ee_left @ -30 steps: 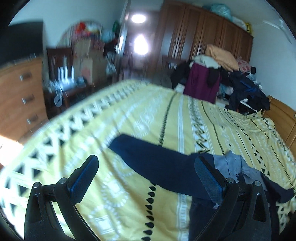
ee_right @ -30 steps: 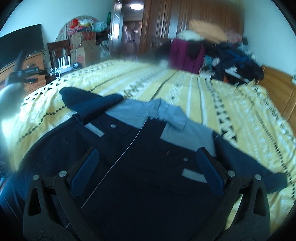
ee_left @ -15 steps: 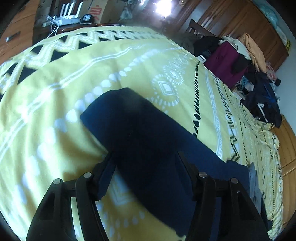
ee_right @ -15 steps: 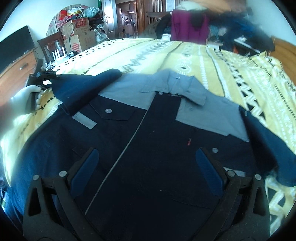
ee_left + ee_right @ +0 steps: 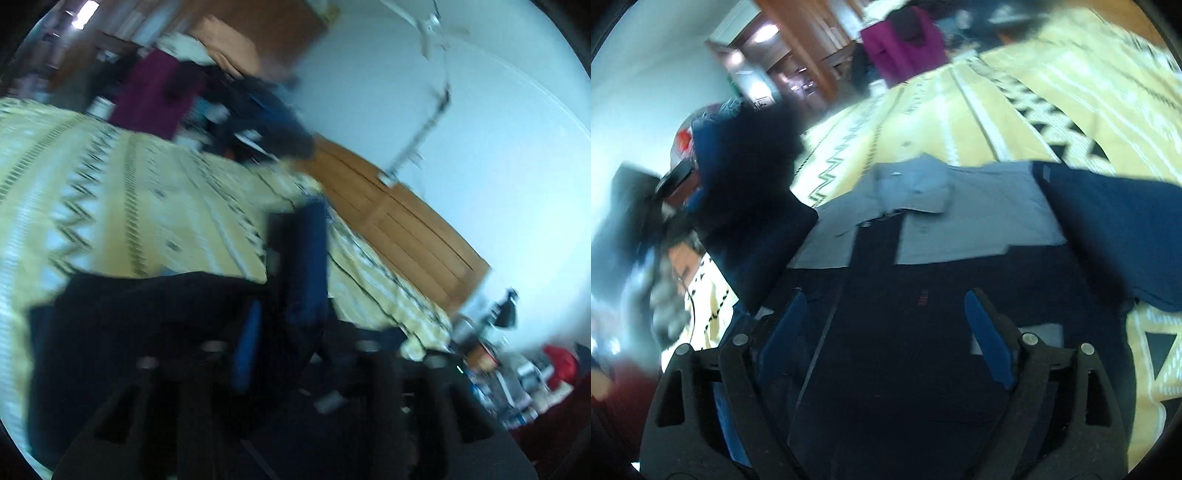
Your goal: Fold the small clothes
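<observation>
Plainly the step in hand is the first sleeve fold; the navy and grey jacket (image 5: 923, 280) lies front-up on the yellow patterned bedspread (image 5: 1052, 92), collar away from the right-hand camera, and its left sleeve (image 5: 750, 206) is lifted off the bed, held up at the left of that view; the left gripper (image 5: 280, 325) appears, through heavy blur, to have its fingers drawn together on dark blue sleeve cloth; the other sleeve (image 5: 1108, 229) lies spread out to the right on the bedspread. The right gripper (image 5: 886, 332) hovers over the jacket's dark lower front with its blue pads (image 5: 990, 343) well apart, gripping nothing. Next, I judge, the raised sleeve needs carrying across the chest and laying flat before release; the free gripper could pin the body so it does not drag, then take the far sleeve likewise.
</observation>
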Action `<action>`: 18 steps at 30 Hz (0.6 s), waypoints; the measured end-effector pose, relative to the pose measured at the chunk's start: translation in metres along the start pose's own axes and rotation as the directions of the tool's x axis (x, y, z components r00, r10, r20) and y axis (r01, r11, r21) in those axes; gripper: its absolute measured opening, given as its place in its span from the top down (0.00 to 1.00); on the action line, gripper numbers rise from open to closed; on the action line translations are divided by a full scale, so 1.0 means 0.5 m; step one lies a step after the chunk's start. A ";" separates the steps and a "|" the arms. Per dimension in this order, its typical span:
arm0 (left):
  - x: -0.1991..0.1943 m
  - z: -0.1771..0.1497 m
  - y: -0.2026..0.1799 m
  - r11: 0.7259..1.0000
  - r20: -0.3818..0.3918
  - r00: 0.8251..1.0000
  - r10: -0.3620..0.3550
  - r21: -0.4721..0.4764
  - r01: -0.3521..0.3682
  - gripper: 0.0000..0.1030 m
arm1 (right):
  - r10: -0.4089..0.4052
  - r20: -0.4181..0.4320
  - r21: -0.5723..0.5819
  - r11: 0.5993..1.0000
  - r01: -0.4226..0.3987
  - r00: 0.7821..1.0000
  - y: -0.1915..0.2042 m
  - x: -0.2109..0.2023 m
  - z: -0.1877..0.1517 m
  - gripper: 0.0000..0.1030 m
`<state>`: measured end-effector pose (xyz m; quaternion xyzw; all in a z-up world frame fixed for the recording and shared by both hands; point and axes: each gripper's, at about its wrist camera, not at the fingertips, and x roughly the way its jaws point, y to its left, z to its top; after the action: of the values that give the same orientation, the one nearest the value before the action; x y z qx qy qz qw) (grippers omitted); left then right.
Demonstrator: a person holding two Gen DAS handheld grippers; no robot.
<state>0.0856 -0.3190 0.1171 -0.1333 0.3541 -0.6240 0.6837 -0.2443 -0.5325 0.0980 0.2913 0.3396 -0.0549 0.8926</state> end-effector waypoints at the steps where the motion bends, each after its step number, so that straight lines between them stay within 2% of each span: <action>1: 0.010 -0.013 -0.020 1.000 -0.026 1.000 -0.016 -0.002 0.016 0.50 | 0.010 -0.012 0.029 1.000 -0.010 1.000 -0.021 0.004 0.002 0.15; 3: -0.002 -0.040 -0.043 1.000 -0.047 0.999 -0.017 -0.013 0.016 0.50 | 0.033 -0.034 0.080 0.996 -0.030 0.999 -0.056 0.019 0.002 0.15; 5: -0.052 -0.056 -0.038 0.998 -0.025 1.000 0.005 -0.058 -0.007 0.48 | 0.068 -0.056 0.137 0.989 -0.060 0.996 -0.088 0.040 0.005 0.15; 7: -0.115 -0.066 -0.019 0.993 0.003 0.997 0.080 -0.085 -0.079 0.45 | 0.089 -0.076 0.199 0.977 -0.072 0.993 -0.118 0.067 0.010 0.15; 9: -0.167 -0.074 0.008 0.979 0.014 0.984 0.175 -0.108 -0.173 0.44 | 0.075 -0.083 0.231 0.971 -0.054 0.994 -0.140 0.087 0.016 0.15; 10: -0.181 -0.083 0.026 0.969 0.012 0.974 0.225 -0.108 -0.222 0.44 | 0.056 -0.086 0.239 0.970 -0.034 0.995 -0.147 0.095 0.019 0.15; 13: -0.222 -0.090 0.076 0.909 -0.021 0.912 0.411 -0.067 -0.411 0.44 | -0.002 -0.092 0.221 0.975 0.022 0.996 -0.150 0.105 0.025 0.17; 15: -0.216 -0.096 0.109 0.882 -0.051 0.883 0.467 -0.043 -0.469 0.44 | -0.017 -0.096 0.208 0.977 0.037 0.995 -0.150 0.111 0.026 0.17; 18: -0.204 -0.113 0.135 0.865 -0.105 0.860 0.499 0.001 -0.502 0.44 | -0.032 -0.107 0.174 0.983 0.050 0.994 -0.147 0.132 0.026 0.18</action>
<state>0.1028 -0.1952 0.0670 -0.0141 0.4190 -0.4263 0.8016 -0.2084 -0.5938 0.0280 0.3645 0.3854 -0.0880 0.8431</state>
